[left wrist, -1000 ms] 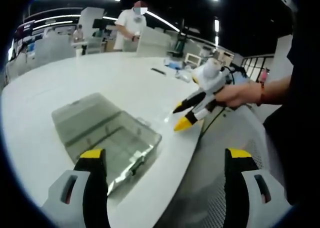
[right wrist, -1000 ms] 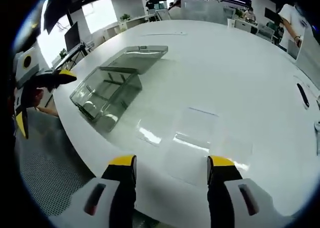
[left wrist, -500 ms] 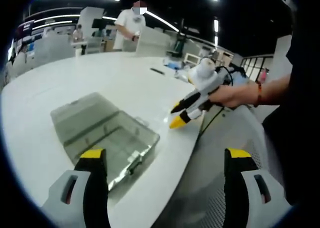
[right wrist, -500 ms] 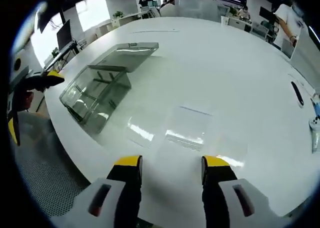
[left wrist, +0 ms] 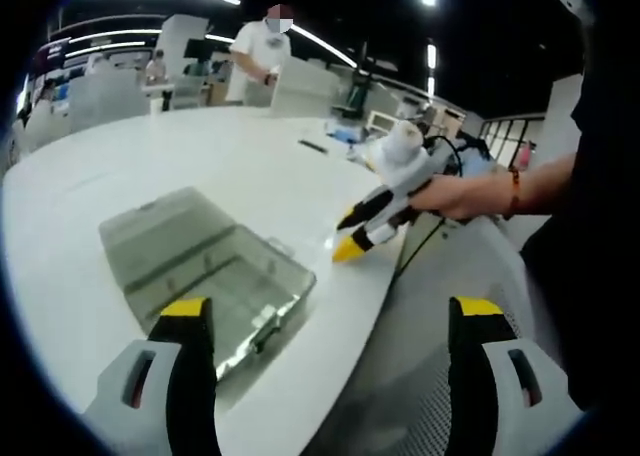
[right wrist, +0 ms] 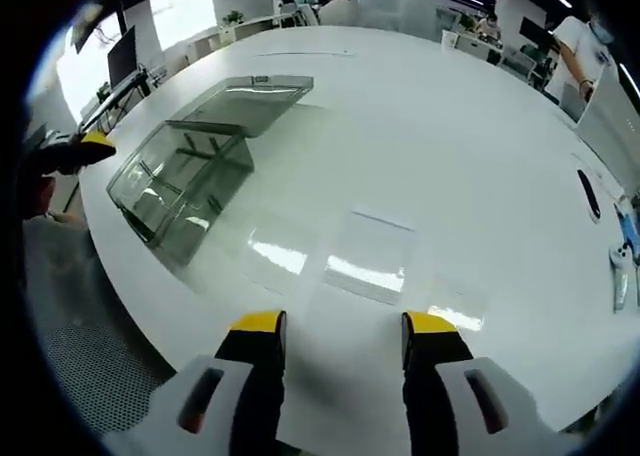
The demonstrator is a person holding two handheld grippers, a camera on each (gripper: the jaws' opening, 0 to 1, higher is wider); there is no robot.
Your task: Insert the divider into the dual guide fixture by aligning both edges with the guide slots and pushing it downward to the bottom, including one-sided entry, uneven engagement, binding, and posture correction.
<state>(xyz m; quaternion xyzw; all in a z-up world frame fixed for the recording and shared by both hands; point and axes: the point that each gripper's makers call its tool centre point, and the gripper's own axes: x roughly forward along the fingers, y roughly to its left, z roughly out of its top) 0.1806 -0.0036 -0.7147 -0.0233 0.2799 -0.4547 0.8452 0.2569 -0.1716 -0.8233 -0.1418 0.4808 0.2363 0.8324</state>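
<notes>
A clear plastic box, the guide fixture (right wrist: 185, 176), stands on the white table (right wrist: 470, 136) with its lid swung open behind it. It also sits left of centre in the left gripper view (left wrist: 205, 266). The transparent divider sheet (right wrist: 368, 258) lies flat on the table, just beyond my right gripper (right wrist: 344, 326), which is open and holds nothing. My left gripper (left wrist: 330, 316) is open and empty, hovering over the table edge near the box. The right gripper (left wrist: 352, 234), held by a hand, appears in the left gripper view with its tips low over the table rim.
A black pen-like object (right wrist: 588, 194) and small items (right wrist: 620, 266) lie at the table's far right. A person in a white shirt (left wrist: 262, 48) stands beyond the table. The table's curved edge (left wrist: 370, 306) drops to a mesh surface below.
The right gripper has moved forward and lower toward the divider sheet, and its jaws have narrowed slightly. The left gripper has stayed nearly still.
</notes>
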